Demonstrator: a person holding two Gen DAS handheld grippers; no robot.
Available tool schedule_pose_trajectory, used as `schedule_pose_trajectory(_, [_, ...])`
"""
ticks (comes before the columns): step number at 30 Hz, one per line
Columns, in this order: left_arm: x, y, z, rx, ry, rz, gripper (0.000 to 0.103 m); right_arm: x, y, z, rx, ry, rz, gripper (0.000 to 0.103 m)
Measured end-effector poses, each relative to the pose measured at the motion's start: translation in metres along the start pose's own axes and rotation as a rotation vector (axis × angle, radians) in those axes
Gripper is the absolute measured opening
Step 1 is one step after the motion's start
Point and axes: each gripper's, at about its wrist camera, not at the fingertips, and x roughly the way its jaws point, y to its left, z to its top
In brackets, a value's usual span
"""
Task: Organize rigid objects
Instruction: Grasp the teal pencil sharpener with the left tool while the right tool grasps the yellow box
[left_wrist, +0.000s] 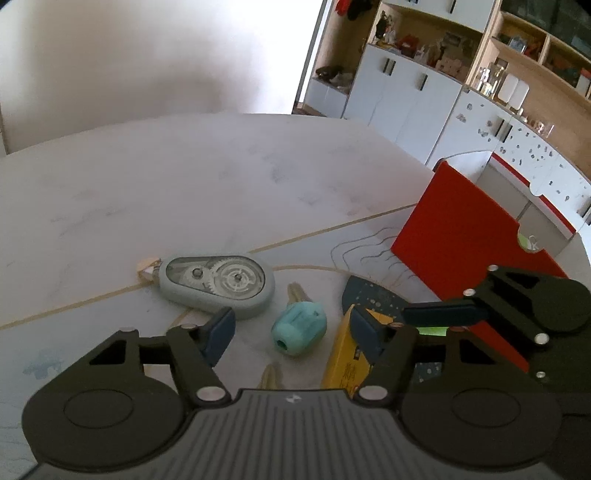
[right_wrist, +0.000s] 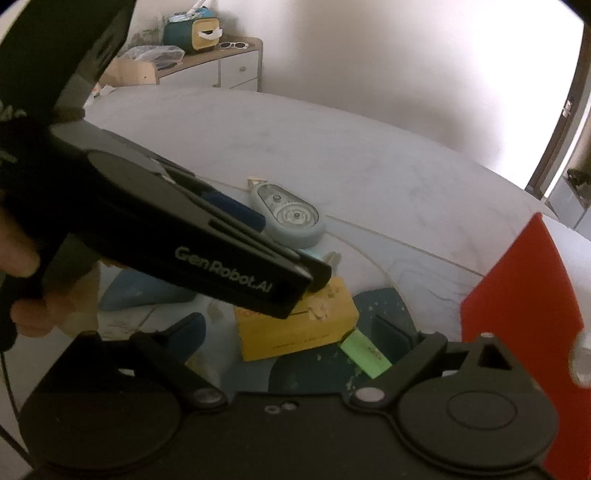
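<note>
A grey-green correction tape dispenser (left_wrist: 218, 286) lies on the pale table (left_wrist: 184, 192). A teal-handled key (left_wrist: 298, 326) lies just ahead of my left gripper (left_wrist: 293, 326), which is open with its fingers either side of it. A yellow box (left_wrist: 347, 358) touches the left gripper's right finger. In the right wrist view the yellow box (right_wrist: 306, 328) and a green eraser (right_wrist: 365, 354) lie between the fingers of my open right gripper (right_wrist: 295, 334). The left gripper's body (right_wrist: 192, 236) crosses above the box. The dispenser (right_wrist: 288, 216) lies beyond.
A red board (left_wrist: 458, 240) stands at the right, also in the right wrist view (right_wrist: 524, 295). A dark speckled mat (right_wrist: 380, 314) lies under the box and eraser. A second key tip (left_wrist: 271, 374) pokes out near the left gripper. Shelves stand beyond the table.
</note>
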Motion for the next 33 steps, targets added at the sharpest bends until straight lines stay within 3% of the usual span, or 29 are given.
schedule_pose_trajectory(2, [-0.001, 0.002, 0.0, -0.01, -0.004, -0.009, 0.062, 0.002, 0.0, 0.001, -0.009, 0.0, 0.013, 0.092])
schedule_pose_trajectory(10, [0.001, 0.004, -0.002, 0.014, 0.004, -0.001, 0.059, 0.007, -0.005, -0.002, -0.018, 0.007, 0.01, 0.075])
schedule_pose_trajectory(14, [0.007, 0.002, -0.004, 0.034, 0.009, -0.005, 0.055, 0.005, -0.005, -0.005, -0.031, 0.001, 0.011, 0.075])
schedule_pose_trajectory(24, [0.018, -0.011, -0.003, 0.095, 0.011, 0.005, 0.034, 0.004, -0.002, -0.007, -0.039, 0.004, -0.003, 0.074])
schedule_pose_trajectory(33, [0.009, -0.011, -0.008, 0.109, 0.021, 0.024, 0.034, -0.013, 0.002, -0.007, -0.025, -0.004, -0.015, 0.074])
